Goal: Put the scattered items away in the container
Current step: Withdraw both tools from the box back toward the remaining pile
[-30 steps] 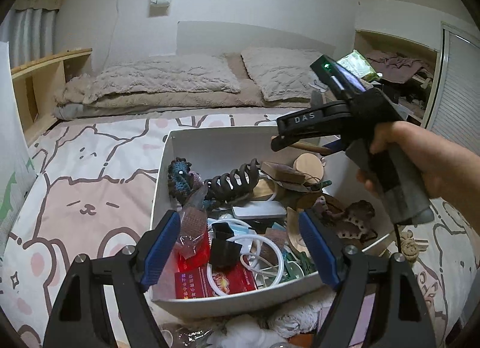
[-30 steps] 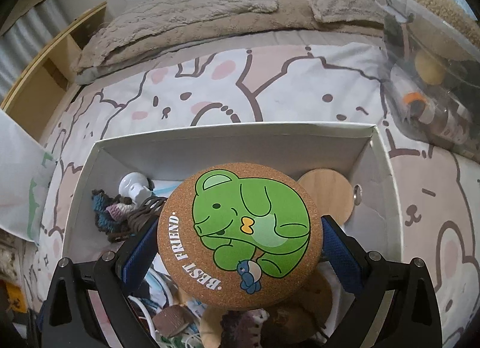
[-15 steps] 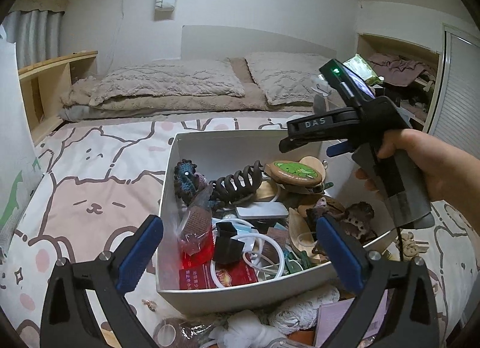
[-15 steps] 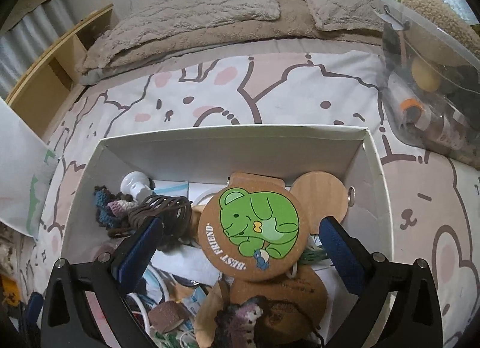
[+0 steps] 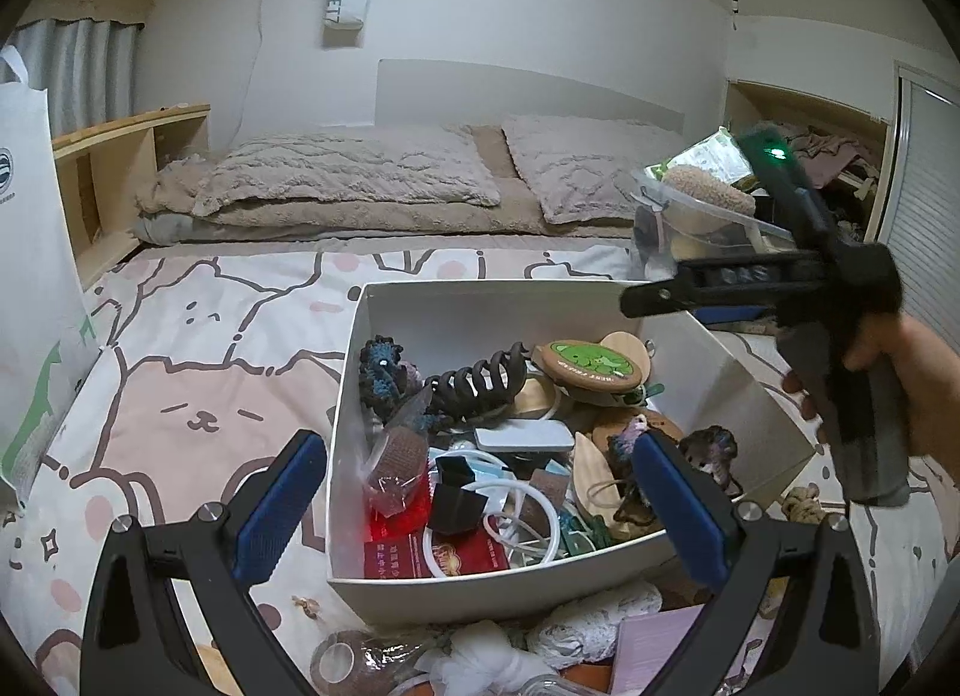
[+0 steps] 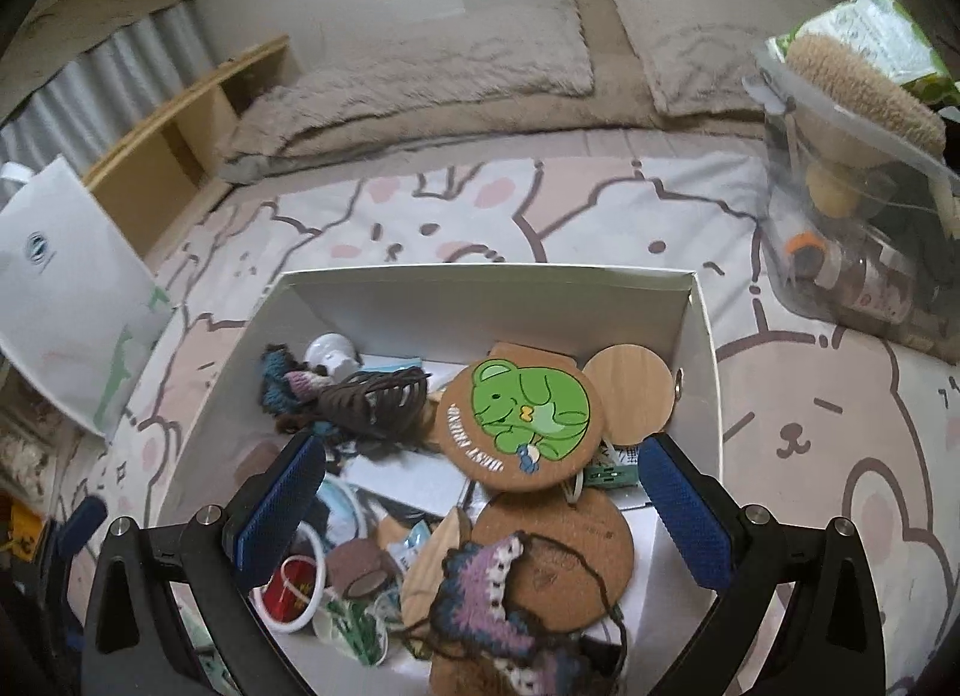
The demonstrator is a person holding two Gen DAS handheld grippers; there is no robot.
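Filling the white box (image 6: 699,348) on the bed: frog coaster (image 6: 521,419) lies inside by its far wall; left gripper (image 5: 480,507) and right gripper (image 6: 480,507) gape empty, while scattered bits (image 5: 480,657) outside the near wall remain.

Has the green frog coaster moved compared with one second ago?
Yes. The green frog coaster has left the right gripper and dropped into the white box, beside the round wooden disc.
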